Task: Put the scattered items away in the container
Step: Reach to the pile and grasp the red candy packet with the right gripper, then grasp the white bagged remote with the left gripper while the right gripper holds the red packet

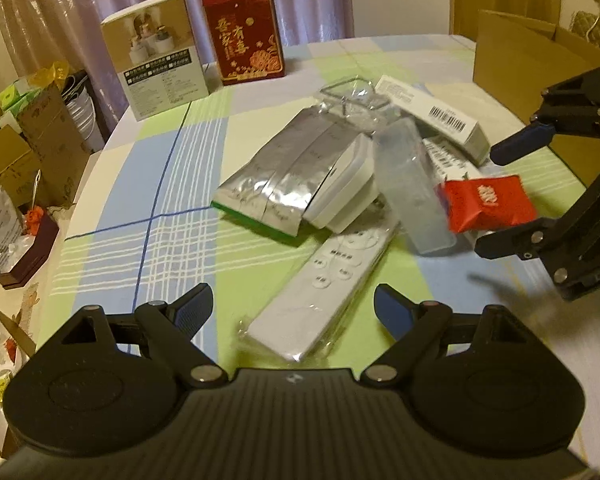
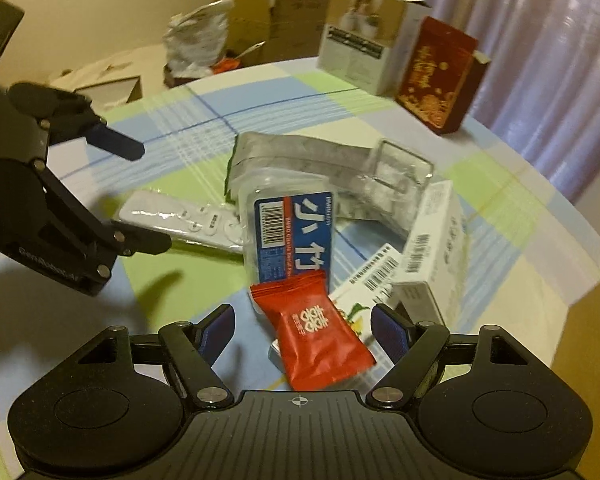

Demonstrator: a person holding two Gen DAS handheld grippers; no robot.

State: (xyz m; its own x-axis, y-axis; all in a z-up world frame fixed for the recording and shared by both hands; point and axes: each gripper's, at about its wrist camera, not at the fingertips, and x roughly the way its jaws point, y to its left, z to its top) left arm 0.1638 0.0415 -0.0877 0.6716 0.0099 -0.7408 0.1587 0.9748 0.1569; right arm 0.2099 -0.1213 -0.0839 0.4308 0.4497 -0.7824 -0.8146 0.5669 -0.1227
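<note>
Red and crinkly, the candy packet [image 2: 318, 330] lies on the pile of boxes between the wide-open, empty fingers of the right gripper [image 2: 303, 330], lined up as if for a pinch. The left gripper [image 1: 293, 307], equally spread and empty, straddles the wrapped remote [image 1: 320, 288] on the checked surface [image 1: 148, 216]. The cardboard box [image 1: 516, 60], likely the container, waits behind the clutter.

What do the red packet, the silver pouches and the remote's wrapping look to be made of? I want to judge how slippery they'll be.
Red packet: glossy plastic film or foil, judging by its sheen and crimped ends.
Silver pouches: metallised foil, matte-grey with creases that catch light.
White remote: hard plastic inside a clear, shiny, wrinkled bag.
All look smooth, so probably slippery.
</note>
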